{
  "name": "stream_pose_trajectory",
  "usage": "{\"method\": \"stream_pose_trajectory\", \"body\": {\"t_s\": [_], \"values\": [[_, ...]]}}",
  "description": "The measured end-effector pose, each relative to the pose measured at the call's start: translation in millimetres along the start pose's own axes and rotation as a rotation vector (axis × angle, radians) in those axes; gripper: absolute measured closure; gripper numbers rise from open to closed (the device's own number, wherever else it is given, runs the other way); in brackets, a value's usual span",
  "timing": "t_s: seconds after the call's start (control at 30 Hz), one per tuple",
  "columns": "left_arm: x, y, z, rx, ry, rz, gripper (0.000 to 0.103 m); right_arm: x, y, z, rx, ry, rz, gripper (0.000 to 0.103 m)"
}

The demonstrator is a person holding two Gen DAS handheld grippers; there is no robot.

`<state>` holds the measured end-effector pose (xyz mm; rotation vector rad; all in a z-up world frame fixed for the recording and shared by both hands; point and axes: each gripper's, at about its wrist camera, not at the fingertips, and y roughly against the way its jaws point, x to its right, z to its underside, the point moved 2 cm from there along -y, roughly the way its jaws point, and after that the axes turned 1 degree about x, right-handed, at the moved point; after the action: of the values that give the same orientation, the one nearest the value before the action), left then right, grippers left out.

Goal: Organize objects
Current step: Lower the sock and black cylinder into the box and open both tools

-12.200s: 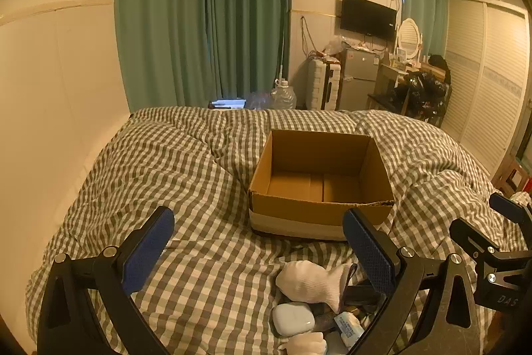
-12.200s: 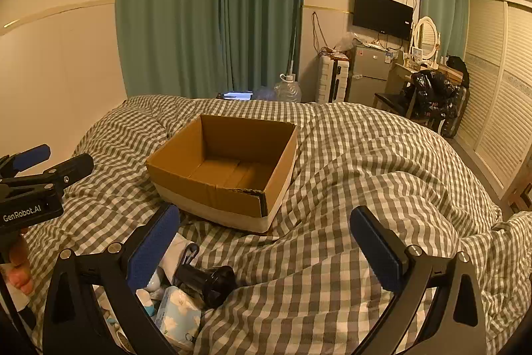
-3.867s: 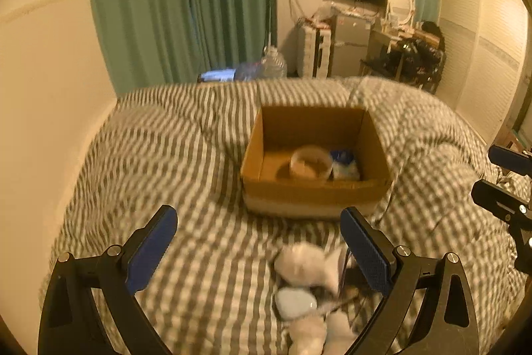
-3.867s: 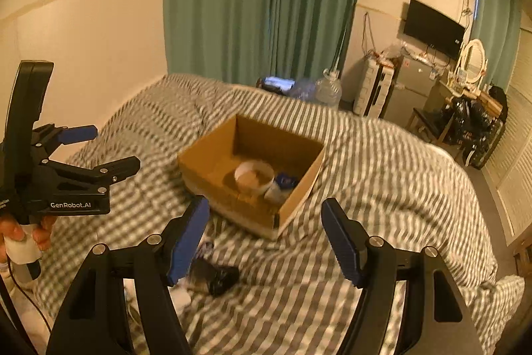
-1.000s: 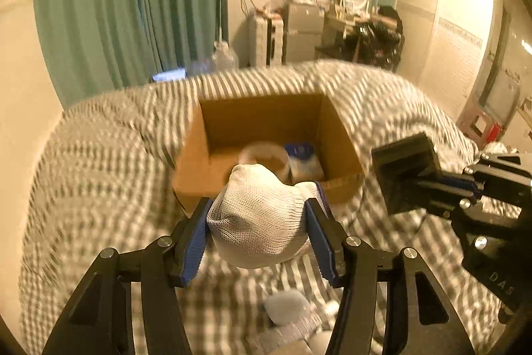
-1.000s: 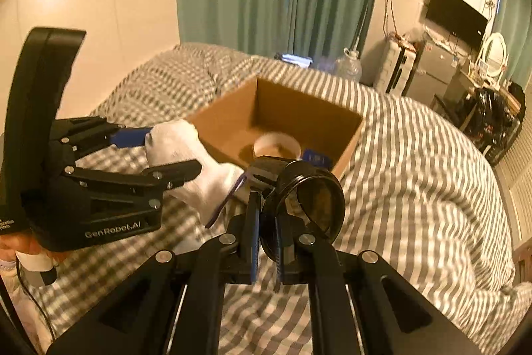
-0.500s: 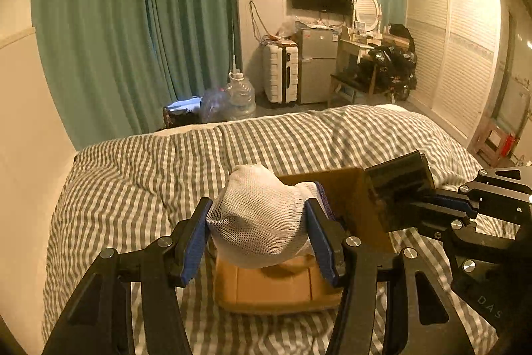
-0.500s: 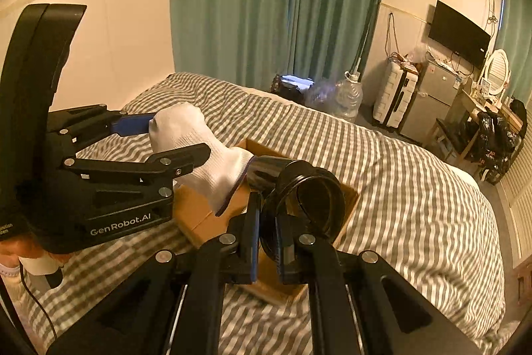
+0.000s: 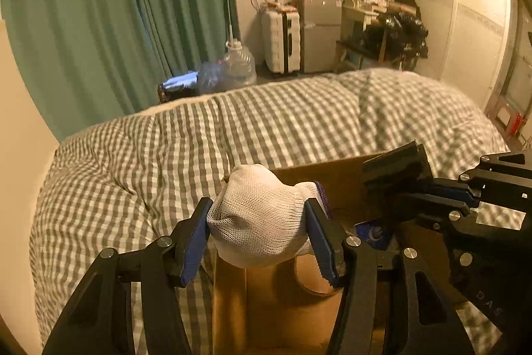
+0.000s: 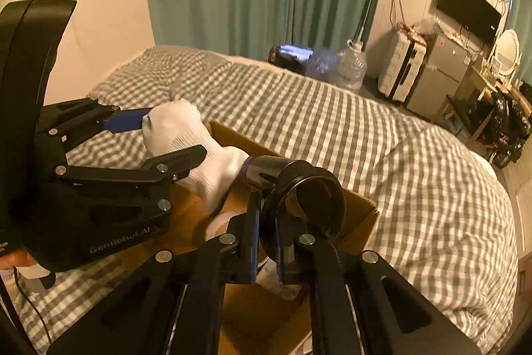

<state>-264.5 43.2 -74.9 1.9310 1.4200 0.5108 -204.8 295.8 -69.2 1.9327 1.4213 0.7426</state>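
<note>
My left gripper is shut on a white sock and holds it above the open cardboard box. The sock also shows in the right wrist view, hanging down into the box. My right gripper is shut on a black cylindrical object over the box; it shows in the left wrist view at the right. Inside the box lie a roll of tape and a blue packet.
The box sits on a bed with a grey checked duvet. Green curtains, a water jug, a suitcase and a desk stand beyond the bed. A wall runs along the left side.
Both grippers have moved forward and down over the box with their loads. The box now lies directly beneath them.
</note>
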Motion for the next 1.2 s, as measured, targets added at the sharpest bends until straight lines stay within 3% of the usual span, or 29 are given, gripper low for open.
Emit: {"method": "stream_pose_trajectory", "body": {"t_s": [0.37, 0.7, 0.8, 0.87, 1.03, 1.1, 1.17, 1.2], "values": [[9.1, -33.9, 10.1, -0.058, -0.031, 0.023, 0.046, 6.2, -25.0, 15.1, -0.051, 0.006, -0.017, 0.096], [13.2, -13.1, 11.1, -0.06, -0.039, 0.016, 0.042, -2.9, 3.8, 13.2, -0.002, 0.005, -0.052, 0.095], [14.3, 4.1, 10.5, -0.037, -0.041, 0.007, 0.038, -8.3, 22.1, 10.4, 0.022, 0.014, -0.038, 0.085], [14.2, 19.0, 7.7, -0.015, -0.047, -0.021, 0.024, -11.3, 34.4, 9.2, 0.036, 0.022, -0.022, 0.071], [11.7, 51.7, 4.7, 0.022, -0.04, -0.048, 0.021, -11.3, 71.0, 8.4, 0.084, 0.002, 0.008, 0.05], [10.4, 65.0, 3.0, 0.032, -0.027, -0.052, 0.02, -12.2, 86.4, 8.9, 0.105, -0.008, 0.01, 0.047], [7.8, 80.8, 4.0, 0.046, -0.017, -0.068, 0.006, -13.0, 103.9, 9.8, 0.126, -0.012, 0.018, 0.044], [6.7, 90.6, 4.6, 0.062, -0.008, -0.078, 0.005, -13.6, 110.9, 10.1, 0.134, -0.013, 0.021, 0.042]]}}
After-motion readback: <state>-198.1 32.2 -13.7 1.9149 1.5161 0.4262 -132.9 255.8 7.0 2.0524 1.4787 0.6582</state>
